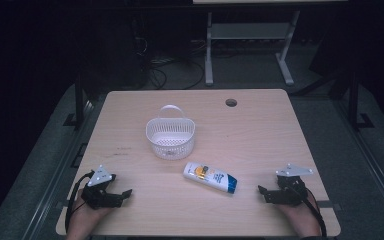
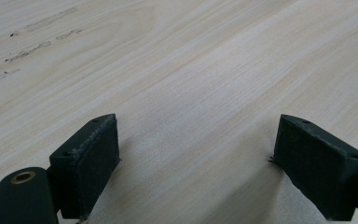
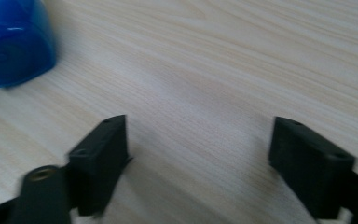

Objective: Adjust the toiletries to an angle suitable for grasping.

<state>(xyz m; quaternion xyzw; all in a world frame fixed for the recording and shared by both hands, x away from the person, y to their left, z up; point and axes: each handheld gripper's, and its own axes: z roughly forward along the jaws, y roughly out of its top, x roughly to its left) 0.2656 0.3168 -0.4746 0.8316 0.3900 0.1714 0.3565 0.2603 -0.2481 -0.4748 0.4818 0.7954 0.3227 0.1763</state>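
A white bottle (image 1: 210, 177) with a blue cap and an orange-and-blue label lies on its side in the middle of the light wood table (image 1: 260, 135). Just behind it stands a white perforated basket (image 1: 170, 136) with a loop handle, nothing visible inside. My left gripper (image 1: 122, 195) rests near the front left edge, open, jaws wide apart over bare wood (image 2: 196, 154). My right gripper (image 1: 264, 193) sits at the front right, open and holding nothing (image 3: 198, 154). In the right gripper view the bottle's blue cap (image 3: 14, 44) shows at the upper left, a short way from the jaws.
A round cable hole (image 1: 231, 102) is in the table's far right part. Faint dark scuff marks (image 2: 37, 32) lie on the wood left of the basket. Behind the table stands a white desk frame (image 1: 250, 45) with cables on the dark floor.
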